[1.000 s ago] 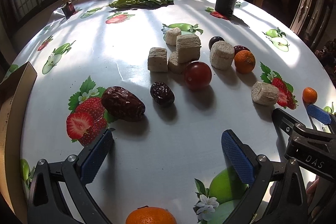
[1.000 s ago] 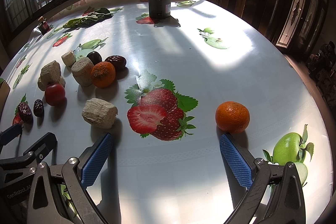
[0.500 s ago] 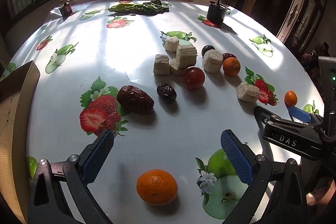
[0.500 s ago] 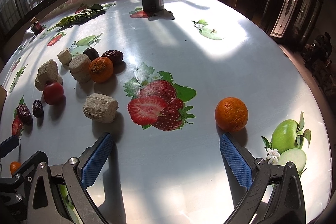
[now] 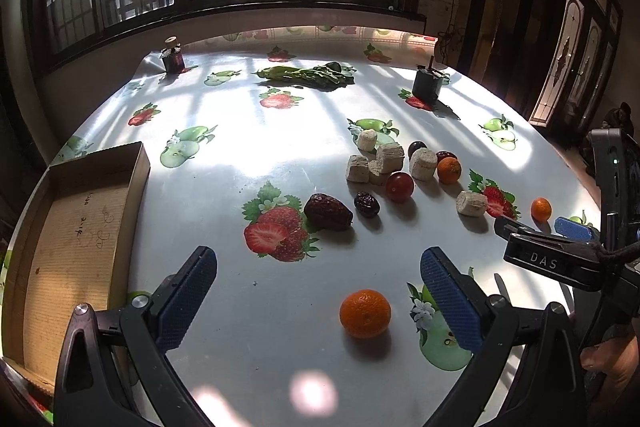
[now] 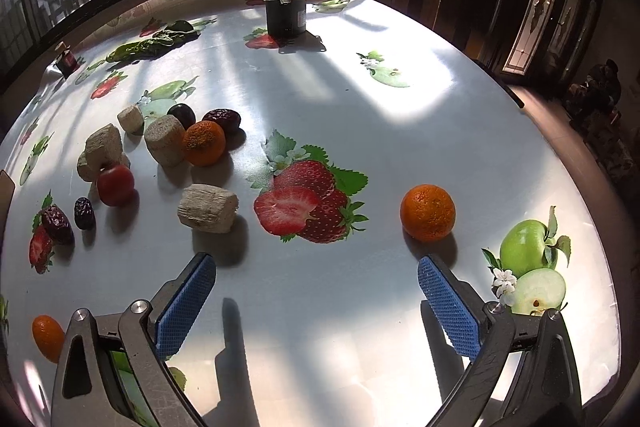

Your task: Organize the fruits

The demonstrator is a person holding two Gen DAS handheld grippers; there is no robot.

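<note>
My left gripper (image 5: 318, 291) is open above the table; a small orange (image 5: 365, 313) lies just ahead between its fingers, untouched. Farther off lie a large date (image 5: 328, 211), a small date (image 5: 366, 203), a tomato (image 5: 399, 186), another orange (image 5: 449, 170) and several pale sponge-like chunks (image 5: 390, 158). A cardboard box (image 5: 72, 227) stands at the left. My right gripper (image 6: 316, 291) is open with nothing in it; an orange (image 6: 427, 213) sits just beyond its right finger and a pale cylinder (image 6: 208, 209) beyond its left finger. The right gripper (image 5: 560, 239) also shows in the left wrist view.
The round table (image 5: 280, 155) wears a cloth printed with strawberries and apples. A dark motor-like can (image 6: 285, 14), leafy greens (image 5: 308, 74) and a small jar (image 5: 173, 55) stand at the far side. A barred window runs behind; the table edge (image 6: 596, 227) falls away at right.
Both grippers have pulled back and risen from the table. The near orange and the cardboard box have come fully into the left wrist view. Both stay open.
</note>
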